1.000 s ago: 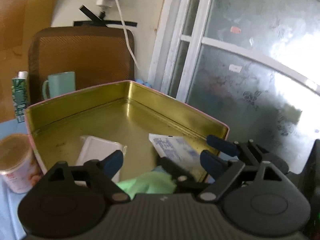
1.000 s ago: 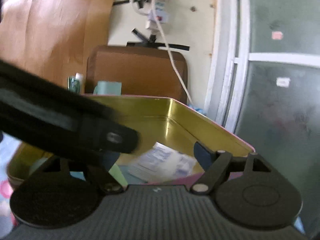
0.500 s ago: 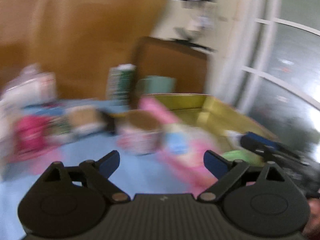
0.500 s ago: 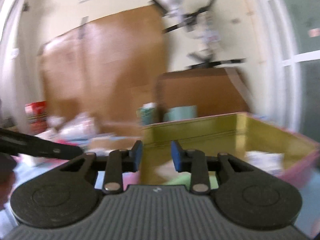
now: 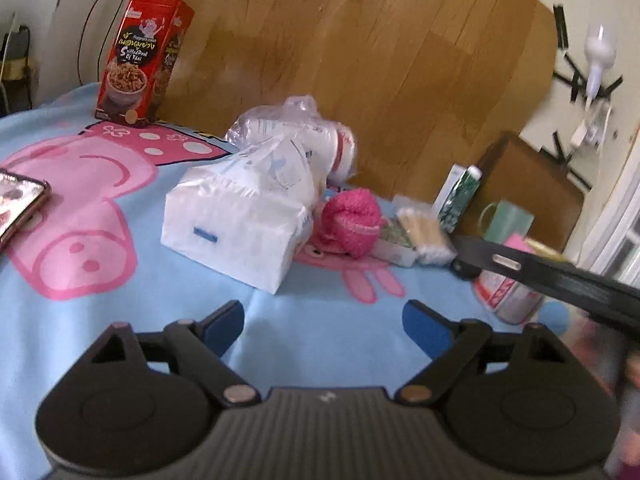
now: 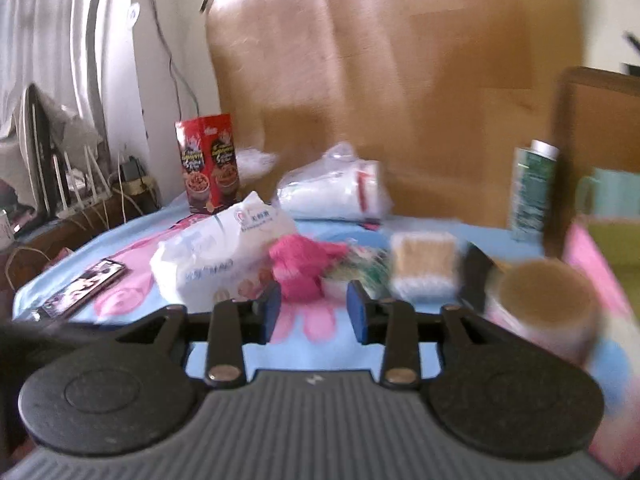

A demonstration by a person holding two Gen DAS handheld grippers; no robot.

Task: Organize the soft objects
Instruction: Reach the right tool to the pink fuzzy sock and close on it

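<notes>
Both your grippers are empty and aimed at the clutter on the blue cartoon blanket, so you're between picks. Your left gripper is spread wide with nothing between the pads. Your right gripper stands partly apart, jaws just opening a bit, also on nothing.

Left to sort, as far as I can judge: the white tissue pack mid-blanket, the pink fluffy ball touching its right side, and the bagged white roll just behind.

The pink-walled tin sits at the right edge of the right view; what's inside it can't be seen here, so I can't tell what's done.

The pink ball is straight ahead of your right gripper, likely the next grab. Cotton swabs, snack box and phone aren't soft; skip them.
</notes>
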